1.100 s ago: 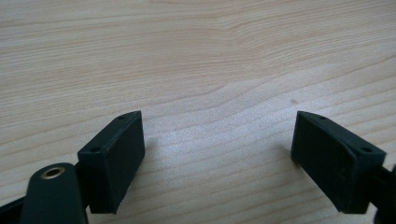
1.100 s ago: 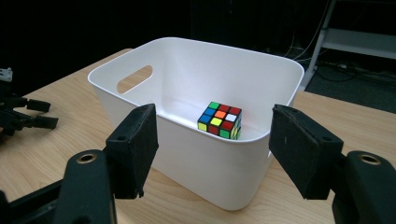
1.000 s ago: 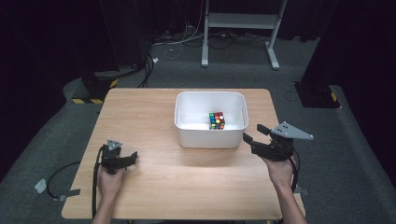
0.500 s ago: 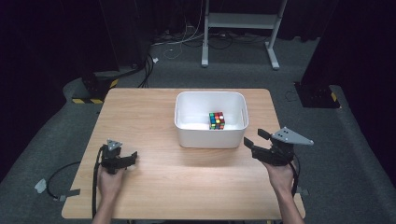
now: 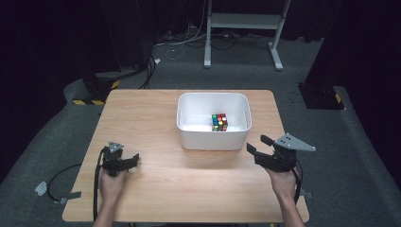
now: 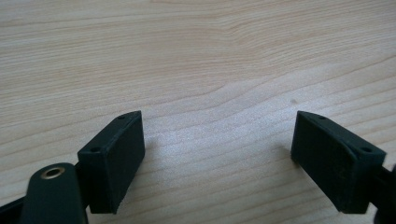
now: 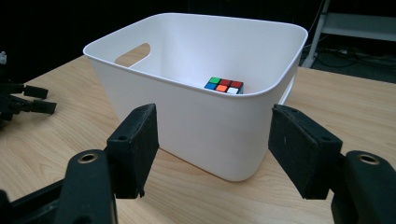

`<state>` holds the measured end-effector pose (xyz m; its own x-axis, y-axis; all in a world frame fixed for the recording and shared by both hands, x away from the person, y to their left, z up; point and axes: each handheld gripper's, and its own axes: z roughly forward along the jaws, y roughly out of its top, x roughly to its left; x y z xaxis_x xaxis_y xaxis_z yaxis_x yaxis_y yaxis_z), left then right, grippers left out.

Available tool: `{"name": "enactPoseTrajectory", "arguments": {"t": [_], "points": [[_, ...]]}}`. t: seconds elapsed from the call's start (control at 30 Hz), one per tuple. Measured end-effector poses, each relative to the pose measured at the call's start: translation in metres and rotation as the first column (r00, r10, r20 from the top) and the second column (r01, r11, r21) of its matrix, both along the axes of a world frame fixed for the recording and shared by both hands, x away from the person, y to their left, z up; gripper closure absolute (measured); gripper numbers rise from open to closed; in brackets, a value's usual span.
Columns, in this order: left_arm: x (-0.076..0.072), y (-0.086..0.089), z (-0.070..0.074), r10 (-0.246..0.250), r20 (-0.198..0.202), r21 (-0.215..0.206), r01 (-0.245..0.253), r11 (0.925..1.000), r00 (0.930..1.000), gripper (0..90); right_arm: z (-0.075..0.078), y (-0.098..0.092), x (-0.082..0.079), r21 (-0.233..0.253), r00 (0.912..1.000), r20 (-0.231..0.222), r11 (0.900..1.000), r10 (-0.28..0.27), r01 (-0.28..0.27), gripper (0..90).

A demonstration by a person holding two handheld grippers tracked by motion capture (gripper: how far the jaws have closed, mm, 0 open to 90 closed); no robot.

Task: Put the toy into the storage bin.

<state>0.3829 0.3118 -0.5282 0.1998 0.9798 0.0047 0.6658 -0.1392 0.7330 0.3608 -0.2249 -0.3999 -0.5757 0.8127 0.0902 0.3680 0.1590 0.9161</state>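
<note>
A white plastic tub (image 5: 213, 142) stands at the middle back of the wooden table, and a multicoloured puzzle cube (image 5: 219, 122) lies inside it near the right front. My right gripper (image 5: 256, 144) hovers open just right of the tub's front corner, jaws pointing at it and holding nothing. The right gripper view looks between those open jaws (image 7: 215, 149) at the tub's wall (image 7: 196, 116), with the cube's top (image 7: 224, 86) showing over the rim. My left gripper (image 5: 135, 160) rests low at the table's front left, open and empty over bare wood (image 6: 219, 154).
The table (image 5: 156, 118) has bare wood to the left of and in front of the tub. Beyond its far edge, a metal stand's legs (image 5: 241, 21) and cables lie on the grey floor. A black-and-yellow striped block (image 5: 97, 100) sits off the table's left back corner.
My right gripper has drawn back a little from the tub toward the table's front edge, still open. The left gripper, tub and cube have not moved.
</note>
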Motion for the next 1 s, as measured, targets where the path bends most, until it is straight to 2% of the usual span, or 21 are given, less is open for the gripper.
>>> {"name": "enactPoseTrajectory", "arguments": {"t": [1.0], "points": [[0.0, 0.0, 0.0, 0.0, 0.0, 0.0, 0.0, 1.0, 1.0, 17.6, -0.021, 0.0, -0.003, -0.005, 0.9994, -0.029, 1.0, -0.021, 0.021, 33.3]]}}
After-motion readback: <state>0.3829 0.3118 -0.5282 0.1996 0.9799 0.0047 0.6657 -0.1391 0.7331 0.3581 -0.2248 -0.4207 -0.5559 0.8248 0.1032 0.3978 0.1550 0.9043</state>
